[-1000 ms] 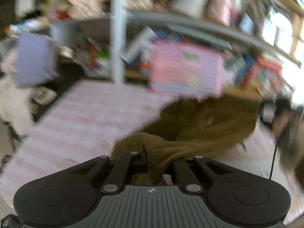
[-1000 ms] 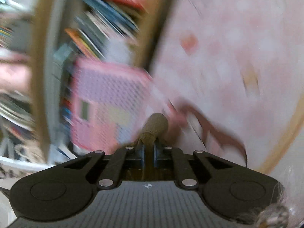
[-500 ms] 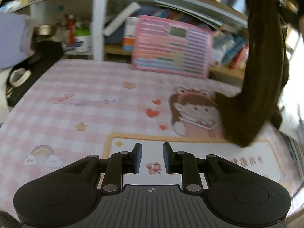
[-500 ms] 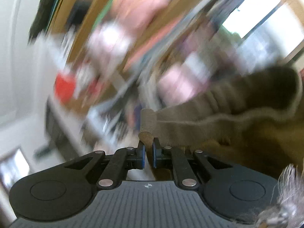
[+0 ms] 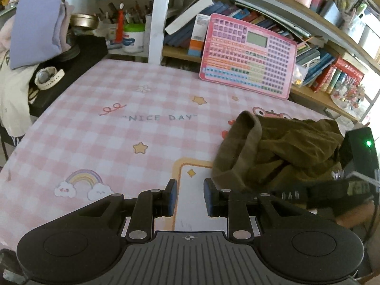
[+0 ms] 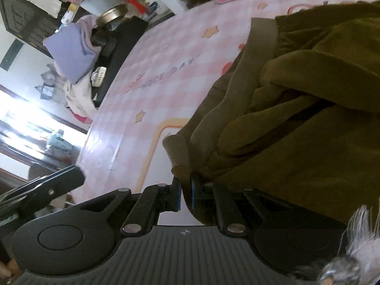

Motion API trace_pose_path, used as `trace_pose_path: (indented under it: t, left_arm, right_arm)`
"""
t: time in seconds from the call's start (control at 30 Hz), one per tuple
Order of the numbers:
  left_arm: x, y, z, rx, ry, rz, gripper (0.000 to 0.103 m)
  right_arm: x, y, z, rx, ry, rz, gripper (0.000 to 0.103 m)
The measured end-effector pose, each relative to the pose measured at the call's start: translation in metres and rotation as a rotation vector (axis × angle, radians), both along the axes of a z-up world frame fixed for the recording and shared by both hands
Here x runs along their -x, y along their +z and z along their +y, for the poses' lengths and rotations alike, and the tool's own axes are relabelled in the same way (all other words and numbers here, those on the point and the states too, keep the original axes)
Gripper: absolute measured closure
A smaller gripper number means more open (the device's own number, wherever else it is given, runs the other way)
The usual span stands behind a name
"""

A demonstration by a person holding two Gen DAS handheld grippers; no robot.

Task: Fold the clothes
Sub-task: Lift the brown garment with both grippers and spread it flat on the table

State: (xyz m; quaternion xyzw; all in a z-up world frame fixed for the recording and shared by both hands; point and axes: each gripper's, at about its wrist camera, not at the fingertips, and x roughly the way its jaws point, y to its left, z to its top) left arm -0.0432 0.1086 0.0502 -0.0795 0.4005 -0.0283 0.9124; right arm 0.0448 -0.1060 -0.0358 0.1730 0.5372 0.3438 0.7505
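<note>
An olive-brown garment [image 5: 285, 147] lies crumpled on the right part of the pink checked tablecloth [image 5: 118, 130], its ribbed hem looped toward the left. My left gripper [image 5: 189, 196] hovers open over the cloth just left of the heap, holding nothing. In the right wrist view the garment [image 6: 296, 118] fills the right half. My right gripper [image 6: 184, 190] is low at the heap's near edge, with its jaws almost together and a corner of the hem pinched at their tips. The right tool's black housing [image 5: 356, 152] shows beside the heap.
A pink toy keyboard panel [image 5: 247, 54] leans against the shelf at the table's back. Books [image 5: 332, 71] crowd the shelves. At the left are a folded lavender cloth [image 5: 38, 28], a white watch [image 5: 47, 77] on a black surface, and a pale garment [image 5: 11, 99].
The left gripper let go of the garment and opened. The right gripper swung the garment up high, then brought it down; it now rests bunched on the table.
</note>
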Motion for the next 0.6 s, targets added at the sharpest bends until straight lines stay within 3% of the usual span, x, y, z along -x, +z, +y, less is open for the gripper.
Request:
trace_pose_path:
  t: [0.13,0.27,0.43,0.6]
  left_arm:
    - [-0.011,-0.001,0.004,-0.007,-0.023,-0.006,0.078]
    - [-0.022,-0.001,0.007,-0.014,-0.045,-0.012,0.078]
    - [-0.04,-0.005,0.004,-0.022,-0.08,-0.023,0.078]
    - [-0.059,-0.011,0.001,-0.005,-0.097,-0.03,0.077]
  right_arm:
    - [0.007,0.0,0.023,0.004,0.089,0.027,0.095]
    - [0.014,-0.001,0.016,-0.025,0.079,0.039,0.094]
    - [0.023,0.017,-0.004,-0.043,0.054,-0.016,0.065]
    - [0.03,0.03,-0.037,-0.037,-0.048,-0.048,0.064]
